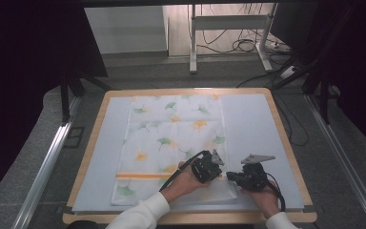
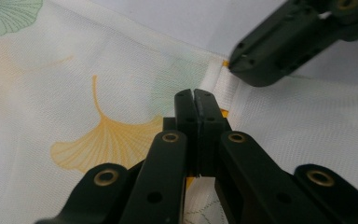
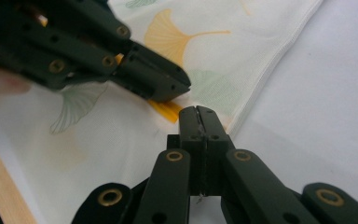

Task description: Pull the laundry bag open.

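Cloth edge being worked near its orange stripe

The cloth (image 1: 171, 148) is being held flat on the mat (image 1: 252, 124), its right edge lying just ahead of the closed, empty left gripper (image 2: 195, 100) and right gripper (image 3: 196, 116). A grasp is judged to be pending: the jaws would need opening and setting astride the hem. No writing is being shown.

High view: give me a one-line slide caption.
Both grippers, left and right, meet shut at the right edge of a ginkgo-print cloth spread on the table.
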`<state>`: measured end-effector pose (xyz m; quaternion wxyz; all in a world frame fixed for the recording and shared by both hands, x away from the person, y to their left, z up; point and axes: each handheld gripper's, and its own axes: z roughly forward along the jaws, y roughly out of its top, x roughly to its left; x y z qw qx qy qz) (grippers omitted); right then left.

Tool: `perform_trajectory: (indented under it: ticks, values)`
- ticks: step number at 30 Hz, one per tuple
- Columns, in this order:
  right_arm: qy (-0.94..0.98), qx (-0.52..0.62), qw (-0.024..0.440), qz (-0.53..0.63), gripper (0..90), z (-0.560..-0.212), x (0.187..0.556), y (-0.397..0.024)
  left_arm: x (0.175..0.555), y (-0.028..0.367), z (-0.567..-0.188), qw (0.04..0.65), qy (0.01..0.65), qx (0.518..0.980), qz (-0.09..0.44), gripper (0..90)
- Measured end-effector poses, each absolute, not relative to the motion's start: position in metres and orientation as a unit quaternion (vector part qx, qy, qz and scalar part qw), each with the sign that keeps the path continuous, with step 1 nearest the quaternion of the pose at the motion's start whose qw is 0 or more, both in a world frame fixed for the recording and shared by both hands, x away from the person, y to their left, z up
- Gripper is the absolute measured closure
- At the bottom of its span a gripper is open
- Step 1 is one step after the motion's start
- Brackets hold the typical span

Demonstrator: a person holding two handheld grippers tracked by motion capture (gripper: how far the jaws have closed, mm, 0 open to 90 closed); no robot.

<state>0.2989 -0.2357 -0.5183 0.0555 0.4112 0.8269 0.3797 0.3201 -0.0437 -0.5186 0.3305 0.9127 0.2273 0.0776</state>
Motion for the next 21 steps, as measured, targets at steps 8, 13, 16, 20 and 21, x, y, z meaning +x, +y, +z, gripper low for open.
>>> perform_trajectory:
  ticks: [8, 13, 16, 20, 21]
  values:
    - [0.825, 0.428, 0.028, 0.368, 89.5, -0.523, 0.311, -0.231, 0.318, -0.043, -0.518, 0.327, 0.223, 0.914, 0.084, 90.0]
    - [0.823, 0.430, 0.020, 0.371, 89.7, -0.524, 0.312, -0.232, 0.315, -0.043, -0.518, 0.319, 0.218, 0.917, 0.098, 90.0]
    - [0.822, 0.431, 0.017, 0.372, 89.7, -0.525, 0.312, -0.233, 0.316, -0.040, -0.517, 0.320, 0.219, 0.917, 0.095, 90.0]
    - [0.822, 0.430, 0.018, 0.372, 89.7, -0.525, 0.312, -0.233, 0.317, -0.034, -0.517, 0.317, 0.222, 0.918, 0.092, 90.0]
    - [0.822, 0.429, 0.018, 0.373, 89.7, -0.525, 0.312, -0.233, 0.317, -0.032, -0.517, 0.317, 0.225, 0.917, 0.090, 90.0]
